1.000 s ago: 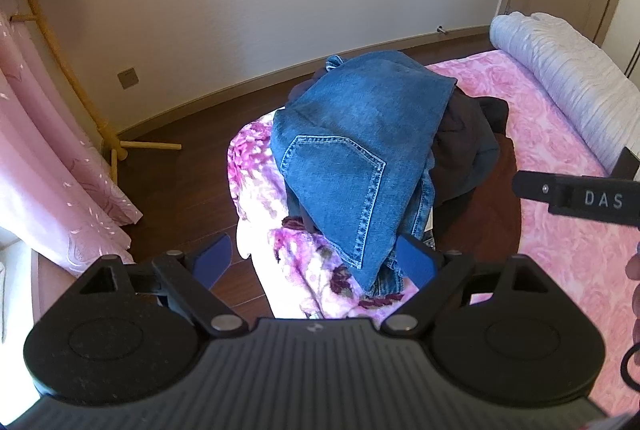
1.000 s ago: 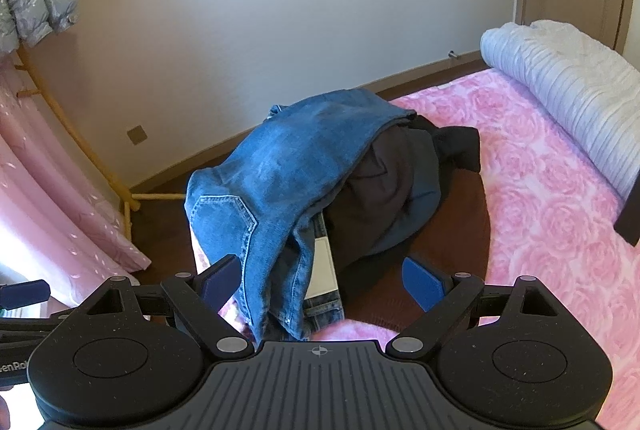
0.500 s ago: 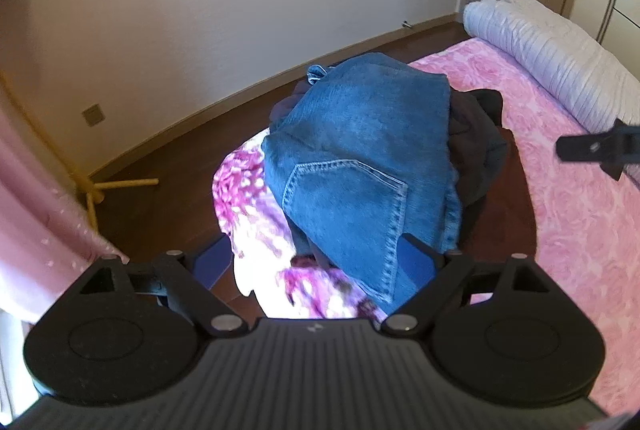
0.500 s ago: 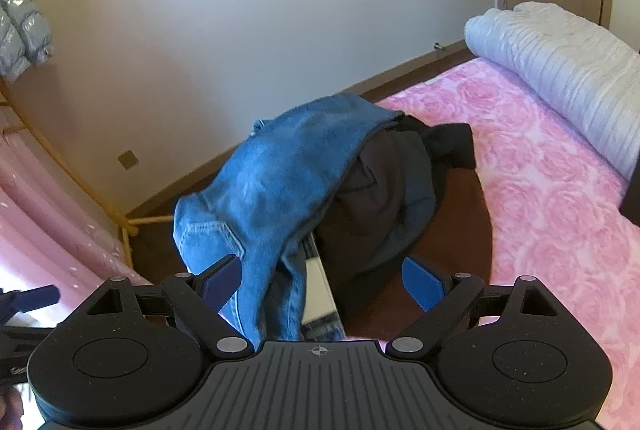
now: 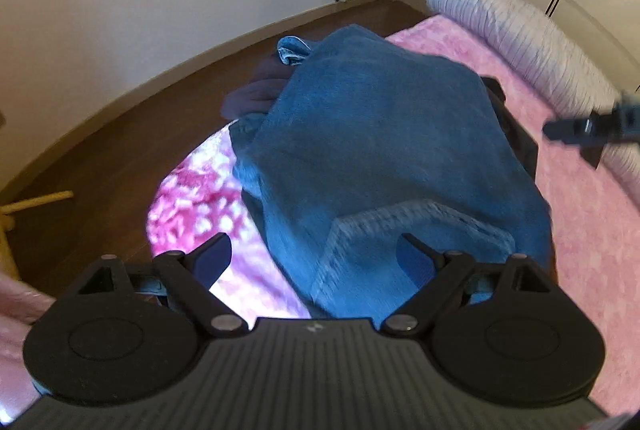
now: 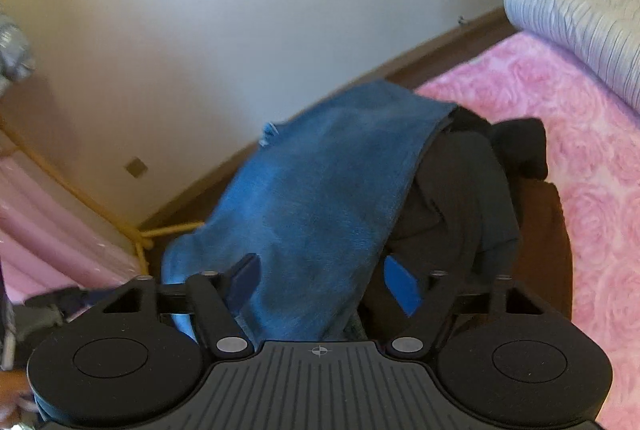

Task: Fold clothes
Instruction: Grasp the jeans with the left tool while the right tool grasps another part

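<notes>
Left wrist view: we hover both grippers, left gripper [image 5: 314, 260] and right gripper [image 6: 322, 280], jaws spread and empty, over jeans [image 5: 384, 149]; grabbing there probably snags the dark clothes [image 6: 460, 197] beneath.

Jeans [image 5: 384, 149] motion-blurred, lower part cut off behind left hand-held gripper [image 5: 320, 258]; dark clothes [image 6: 460, 197] mostly hidden underneath.

The blue denim jeans [image 5: 384, 149] look coarse and matt. The pink rose-patterned bedspread [image 6: 592, 157] looks plush. The dark brown wooden floor [image 5: 140, 133] is smooth.
</notes>
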`<state>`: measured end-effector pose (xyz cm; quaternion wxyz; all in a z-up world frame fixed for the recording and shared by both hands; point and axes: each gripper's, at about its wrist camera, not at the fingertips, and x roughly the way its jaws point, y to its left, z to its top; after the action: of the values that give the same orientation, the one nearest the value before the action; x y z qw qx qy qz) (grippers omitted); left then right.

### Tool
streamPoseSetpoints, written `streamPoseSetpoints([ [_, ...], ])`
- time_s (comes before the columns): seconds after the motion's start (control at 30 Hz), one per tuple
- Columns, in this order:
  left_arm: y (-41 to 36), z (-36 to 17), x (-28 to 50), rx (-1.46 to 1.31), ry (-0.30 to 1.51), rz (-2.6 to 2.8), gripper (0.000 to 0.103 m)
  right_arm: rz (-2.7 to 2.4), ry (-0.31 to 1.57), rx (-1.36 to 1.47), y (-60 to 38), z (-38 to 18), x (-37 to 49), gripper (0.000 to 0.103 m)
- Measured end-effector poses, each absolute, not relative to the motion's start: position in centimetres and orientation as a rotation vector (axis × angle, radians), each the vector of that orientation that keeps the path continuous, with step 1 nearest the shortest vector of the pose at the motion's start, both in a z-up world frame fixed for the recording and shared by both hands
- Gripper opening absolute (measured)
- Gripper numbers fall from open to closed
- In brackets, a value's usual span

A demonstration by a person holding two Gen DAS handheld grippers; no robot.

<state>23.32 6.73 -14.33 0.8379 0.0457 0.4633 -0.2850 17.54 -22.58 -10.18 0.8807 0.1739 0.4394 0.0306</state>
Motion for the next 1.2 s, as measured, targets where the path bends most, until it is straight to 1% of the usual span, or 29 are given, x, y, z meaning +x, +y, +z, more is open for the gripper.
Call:
streamPoseSetpoints([
  [0.07, 7.1, -15.3, 25.3, 0.053, 0.989, -0.647, 0.087, 0.061, 0.936, 0.391, -22.6, -11.7, 19.2, 0.072],
  [0.33, 6.0, -18.6, 30.1, 0.035, 1.061, -0.808, 0.087, 0.044, 1.019, 0.538, -23.3, -16.8, 22.6, 0.072],
  [0.37, 5.9, -18.9, 30.4, 0.032, 1.074, -0.818, 0.085, 0.041, 1.026, 0.557, -23.3, -17.3, 22.9, 0.072],
  [0.4, 5.8, -19.1, 30.6, 0.031, 1.085, -0.829, 0.081, 0.038, 1.032, 0.575, -23.2, -17.7, 23.3, 0.069],
  [0.43, 5.5, -19.0, 30.7, 0.031, 1.088, -0.841, 0.070, 0.035, 1.035, 0.573, -23.1, -17.7, 23.5, 0.059],
  [0.47, 5.3, -19.0, 30.7, 0.035, 1.090, -0.849, 0.066, 0.032, 1.036, 0.567, -23.0, -17.5, 23.6, 0.057],
  [0.5, 5.1, -18.8, 30.6, 0.050, 1.085, -0.849, 0.064, 0.029, 1.038, 0.560, -22.9, -17.3, 23.7, 0.050],
  [0.53, 5.0, -18.5, 30.5, 0.063, 1.080, -0.852, 0.055, 0.025, 1.039, 0.553, -22.7, -17.1, 23.7, 0.038],
  [0.57, 5.0, -18.3, 30.3, 0.072, 1.070, -0.854, 0.043, 0.028, 1.031, 0.542, -22.6, -16.6, 23.7, 0.034],
  [0.63, 5.0, -17.5, 29.9, 0.089, 1.044, -0.862, 0.031, 0.037, 1.010, 0.518, -22.2, -15.2, 23.6, 0.020],
  [0.67, 5.0, -17.1, 29.7, 0.096, 1.029, -0.869, 0.027, 0.041, 1.000, 0.506, -21.9, -14.6, 23.5, 0.018],
  [0.73, 5.1, -16.2, 29.4, 0.109, 0.996, -0.886, 0.023, 0.049, 0.979, 0.482, -21.5, -13.2, 23.4, 0.014],
  [0.87, 5.2, -13.6, 28.8, 0.096, 0.923, -0.925, 0.020, 0.069, 0.918, 0.477, -21.3, -10.4, 23.0, 0.012],
  [1.0, 4.8, -9.9, 27.7, 0.089, 0.832, -0.987, 0.019, 0.105, 0.825, 0.483, -22.1, -6.1, 21.5, 0.011],
  [1.2, 1.6, -3.9, 22.0, 0.138, 0.705, -1.156, 0.016, 0.084, 0.701, 0.472, -24.7, 0.7, 14.7, 0.011],
])
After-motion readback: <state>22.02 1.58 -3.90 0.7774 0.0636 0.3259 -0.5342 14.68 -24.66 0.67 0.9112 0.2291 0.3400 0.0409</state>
